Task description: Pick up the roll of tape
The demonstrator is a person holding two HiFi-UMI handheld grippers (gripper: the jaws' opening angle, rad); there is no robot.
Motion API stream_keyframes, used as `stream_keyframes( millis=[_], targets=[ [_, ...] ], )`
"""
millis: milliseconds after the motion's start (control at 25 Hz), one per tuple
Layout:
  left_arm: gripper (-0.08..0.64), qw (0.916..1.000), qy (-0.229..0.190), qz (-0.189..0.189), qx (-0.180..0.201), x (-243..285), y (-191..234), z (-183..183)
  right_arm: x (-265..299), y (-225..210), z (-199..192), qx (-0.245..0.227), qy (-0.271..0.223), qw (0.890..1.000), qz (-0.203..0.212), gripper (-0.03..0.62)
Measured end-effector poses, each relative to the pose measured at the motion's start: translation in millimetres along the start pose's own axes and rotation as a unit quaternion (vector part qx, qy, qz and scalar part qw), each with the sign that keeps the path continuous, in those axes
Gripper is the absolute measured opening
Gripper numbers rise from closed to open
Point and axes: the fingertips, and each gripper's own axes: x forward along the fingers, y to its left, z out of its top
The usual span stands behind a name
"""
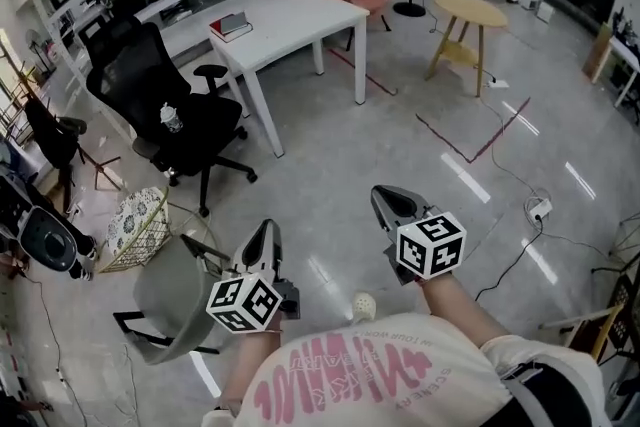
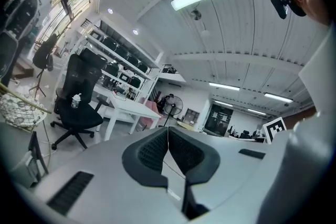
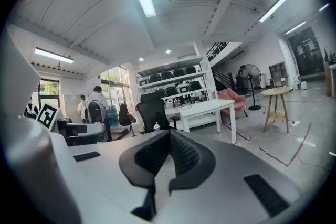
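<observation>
Search phase, by my reading: no roll of tape shows in any of the three views, so nothing can be approached yet.

Left gripper (image 1: 263, 240): held out low in front of the person, roughly level. Jaws pressed together, ribbed pads meeting, nothing between them (image 2: 168, 129).

Right gripper (image 1: 392, 203): alongside, a little further forward, also roughly level. Jaws closed tight on nothing (image 3: 169, 132).

Both are over bare grey floor (image 1: 330, 185), well apart from any furniture.

Surroundings:
- white table (image 1: 300, 15) ahead, with a book (image 1: 230, 25) near its left end; no tape visible on the top from here.
- black office chair (image 1: 170, 105) to the table's left, a bottle (image 1: 171, 118) standing on its seat.
- round wooden table (image 1: 470, 10) to the right; its top looks bare.
- grey chair (image 1: 175, 290) and wire basket (image 1: 135, 227) near the left gripper.

Next move, as I judge it: find the roll first, most likely by walking toward the tables or the shelving behind them and looking over the surfaces. Whichever gripper goes for it must open its jaws before reaching in, since both are shut now. Which gripper suits cannot be told until the roll's place and pose are known.
</observation>
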Motion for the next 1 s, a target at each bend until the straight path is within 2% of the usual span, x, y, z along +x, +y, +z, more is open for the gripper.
stream_keyframes(
  millis=[160, 280, 520, 720, 840, 1000],
  targets=[
    [0.025, 0.9995, 0.029, 0.014, -0.004, 60.0, 21.6, -6.9, 55.4, -42.5, 2.3, 0.027, 0.022, 0.999, -0.003, 0.015],
    [0.025, 0.9992, 0.03, 0.019, -0.02, 108.4, 35.1, 0.8, 94.9, -69.3, 16.4, 0.051, 0.024, 0.998, 0.008, 0.015],
    [0.025, 0.9991, 0.036, -0.008, -0.019, 190.7, 29.9, 15.8, 150.2, -117.7, 55.9, 0.035, 0.021, 0.999, 0.016, 0.015],
    [0.025, 0.9991, 0.033, -0.02, -0.019, 236.0, 26.0, 20.8, 180.4, -144.4, 86.0, 0.034, 0.004, 0.999, 0.032, 0.015],
    [0.025, 0.9978, 0.051, -0.02, -0.036, 253.7, 28.2, 6.5, 195.2, -151.9, 81.8, 0.033, 0.015, 0.998, 0.041, 0.015],
    [0.025, 0.997, 0.063, -0.012, -0.043, 274.6, 44.4, 5.3, 216.6, -163.3, 67.8, 0.041, 0.037, 0.998, 0.037, 0.015]
  ],
)
